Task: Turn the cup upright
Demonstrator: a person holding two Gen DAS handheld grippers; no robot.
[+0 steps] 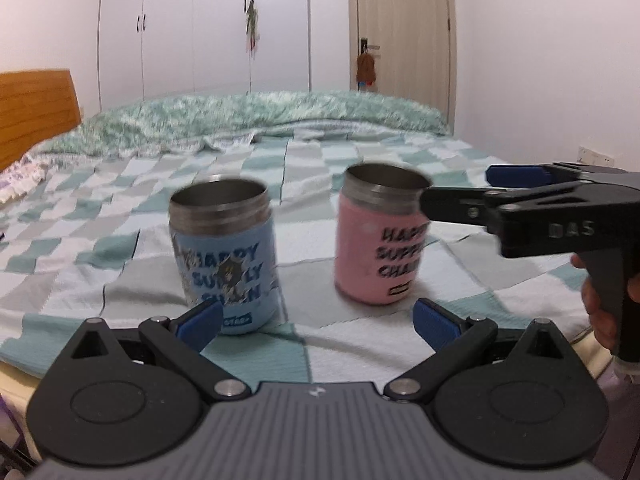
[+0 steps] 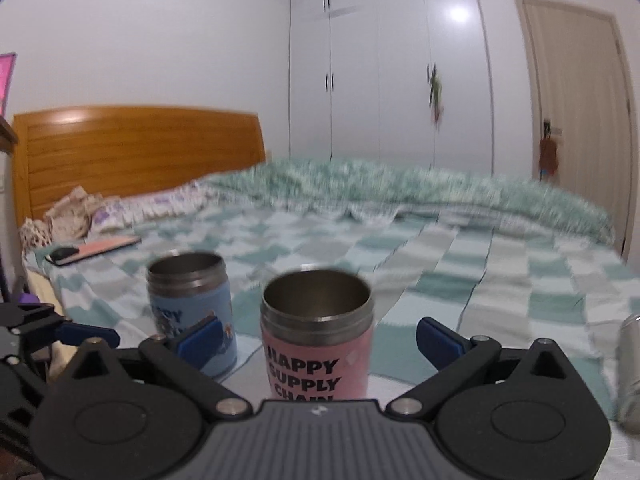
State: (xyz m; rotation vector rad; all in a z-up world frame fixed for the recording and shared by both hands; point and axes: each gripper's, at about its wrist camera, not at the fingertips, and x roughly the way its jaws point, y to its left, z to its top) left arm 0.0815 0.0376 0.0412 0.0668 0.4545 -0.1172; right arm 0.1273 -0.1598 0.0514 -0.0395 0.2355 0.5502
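A blue cup point(image 1: 226, 258) and a pink cup point(image 1: 378, 236) stand upright, mouths up, on the checked bedspread point(image 1: 120, 220). My left gripper point(image 1: 316, 320) is open and empty, just in front of the blue cup, its left pad close to the cup's base. My right gripper point(image 2: 318, 338) is open, with the pink cup point(image 2: 318, 332) standing between its spread fingers, pads apart from the cup. The blue cup point(image 2: 192, 308) stands to its left. In the left wrist view the right gripper point(image 1: 460, 192) reaches in from the right beside the pink cup.
A folded green quilt point(image 1: 260, 116) lies across the far side of the bed. A wooden headboard point(image 2: 136, 152) and pillows are at the left. A phone and small dark object point(image 2: 92, 250) lie near the bed's left edge. A metallic object point(image 2: 630, 372) sits at the right.
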